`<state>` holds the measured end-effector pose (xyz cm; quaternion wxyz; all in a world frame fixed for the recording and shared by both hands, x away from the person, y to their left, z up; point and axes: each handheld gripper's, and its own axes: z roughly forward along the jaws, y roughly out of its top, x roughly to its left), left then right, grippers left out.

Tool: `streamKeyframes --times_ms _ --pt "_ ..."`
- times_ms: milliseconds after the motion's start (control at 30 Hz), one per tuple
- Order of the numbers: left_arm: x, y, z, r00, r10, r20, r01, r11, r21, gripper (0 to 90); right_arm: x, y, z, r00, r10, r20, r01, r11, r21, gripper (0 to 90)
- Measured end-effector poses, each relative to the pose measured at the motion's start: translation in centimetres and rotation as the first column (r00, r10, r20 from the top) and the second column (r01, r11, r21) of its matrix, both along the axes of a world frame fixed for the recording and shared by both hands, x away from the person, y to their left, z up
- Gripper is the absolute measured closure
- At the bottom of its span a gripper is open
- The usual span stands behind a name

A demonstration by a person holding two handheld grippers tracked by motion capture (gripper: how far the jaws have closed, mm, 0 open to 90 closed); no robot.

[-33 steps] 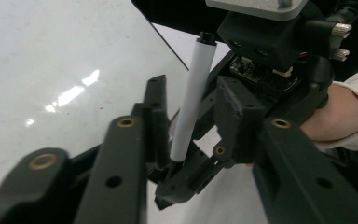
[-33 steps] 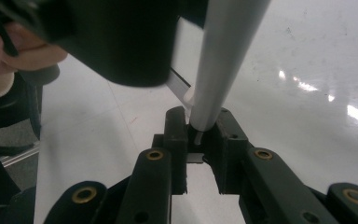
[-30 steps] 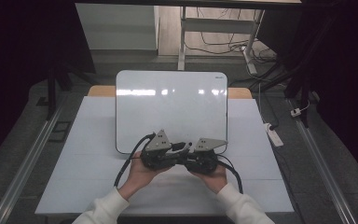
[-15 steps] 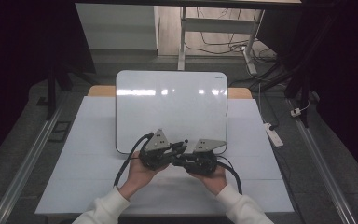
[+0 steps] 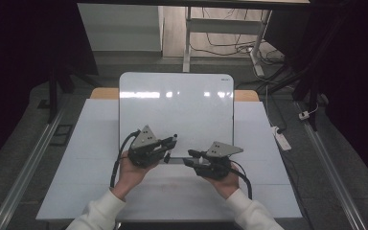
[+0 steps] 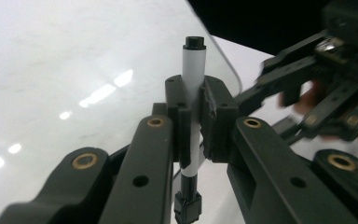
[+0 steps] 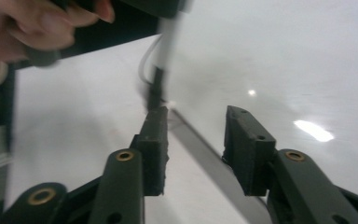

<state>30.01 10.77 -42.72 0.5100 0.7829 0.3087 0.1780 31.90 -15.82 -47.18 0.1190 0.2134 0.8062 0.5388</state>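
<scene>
Grippers now parted from their earlier huddle, left gripper [image 5: 170, 146] clamped on a slim white marker [image 6: 193, 79] over the whiteboard's [image 5: 177, 103] near edge, right gripper [image 5: 190, 158] jaws just opened, nothing between them, bare glossy board beyond, matte white table [image 5: 91, 143] around

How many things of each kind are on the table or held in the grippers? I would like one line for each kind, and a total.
Whiteboard: 1
Marker, clamped in the left gripper: 1
Total: 2
</scene>
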Motion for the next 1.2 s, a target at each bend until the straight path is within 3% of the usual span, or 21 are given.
streamKeyframes --times_ms 267,500,967,1200 --pt "0.4 2.9 0.5 0.997 0.076 -0.013 -0.076 0.997 -0.015 81.5 0.4 -3.7 0.0 0.9925 -0.103 0.067 0.104 0.9945 -0.012 50.9" --pt "0.6 4.4 0.7 0.9939 0.108 -0.024 -0.108 0.9941 -0.005 81.5 0.0 -6.8 -0.4 0.9723 -0.185 0.143 0.194 0.9793 -0.057 46.7" --pt "1.8 6.3 0.4 0.9848 0.157 -0.073 -0.154 0.987 0.044 81.4 -0.9 -12.5 -1.6 0.9436 -0.301 0.138 0.313 0.9473 -0.071 44.9" --pt "3.1 6.7 -0.4 0.9746 0.194 -0.112 -0.181 0.9769 0.113 81.4 -1.0 -14.1 -2.1 0.9307 -0.346 0.12 0.357 0.9305 -0.084 44.8"
